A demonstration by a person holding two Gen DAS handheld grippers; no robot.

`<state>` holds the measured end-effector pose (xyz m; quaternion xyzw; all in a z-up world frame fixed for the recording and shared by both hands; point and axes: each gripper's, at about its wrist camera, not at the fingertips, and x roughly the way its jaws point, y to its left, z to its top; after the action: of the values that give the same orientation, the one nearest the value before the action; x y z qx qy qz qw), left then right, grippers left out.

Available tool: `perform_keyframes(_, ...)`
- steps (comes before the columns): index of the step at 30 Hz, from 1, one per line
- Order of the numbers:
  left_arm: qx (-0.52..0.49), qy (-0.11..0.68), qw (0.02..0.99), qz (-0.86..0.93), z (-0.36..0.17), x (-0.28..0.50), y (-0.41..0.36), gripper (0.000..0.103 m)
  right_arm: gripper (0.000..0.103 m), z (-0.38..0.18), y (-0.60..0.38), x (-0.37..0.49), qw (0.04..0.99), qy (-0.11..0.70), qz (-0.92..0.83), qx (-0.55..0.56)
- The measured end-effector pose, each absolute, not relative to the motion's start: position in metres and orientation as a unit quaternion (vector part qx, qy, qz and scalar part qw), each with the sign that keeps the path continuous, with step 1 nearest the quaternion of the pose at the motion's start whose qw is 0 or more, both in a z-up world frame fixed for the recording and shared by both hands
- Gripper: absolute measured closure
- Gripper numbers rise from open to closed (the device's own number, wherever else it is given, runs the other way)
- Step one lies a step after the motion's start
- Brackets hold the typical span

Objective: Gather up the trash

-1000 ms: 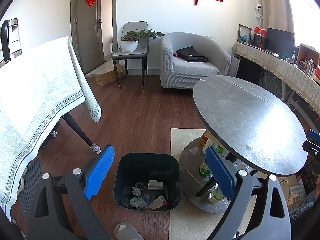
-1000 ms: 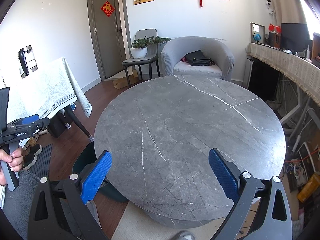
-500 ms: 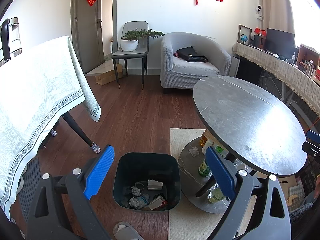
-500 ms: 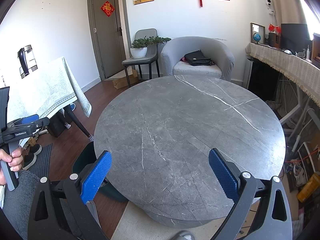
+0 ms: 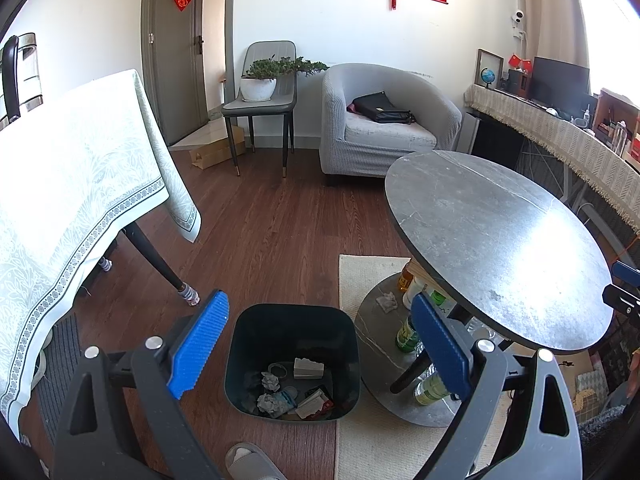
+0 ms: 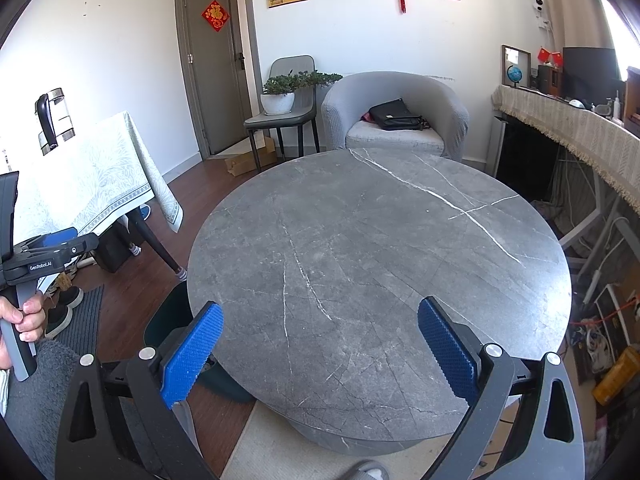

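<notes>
Low in the centre of the left wrist view, the bin point(image 5: 291, 360) is sitting on the floor, already holding crumpled paper and wrappers point(image 5: 294, 390). Both the left tongs point(image 5: 320, 344) and the right tongs point(image 6: 318, 354) are gaping wide, carrying nothing. Filling the middle of the right wrist view, the round worktop point(image 6: 380, 256) is lying bare. One crumpled scrap point(image 5: 386, 301) is resting on the lower shelf right of the bin, probably still to collect.

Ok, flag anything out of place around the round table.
One crumpled paper scrap lies on the round table's lower shelf beside the bottles, outside the trash bin that holds the rest. The tabletop is bare; nothing looks spilled or damaged.
</notes>
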<state>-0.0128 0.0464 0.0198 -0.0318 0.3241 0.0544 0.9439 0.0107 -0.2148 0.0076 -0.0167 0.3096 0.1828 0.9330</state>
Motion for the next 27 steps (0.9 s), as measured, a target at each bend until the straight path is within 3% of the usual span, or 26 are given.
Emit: perform_keyframes(27, -0.032, 0.324, 0.944, 0.055, 0.0204, -0.0123, 0.0469, 0.008, 0.004, 0.0054, -0.2161, 0.0108, 0.932, 0.313, 0.183, -0.019)
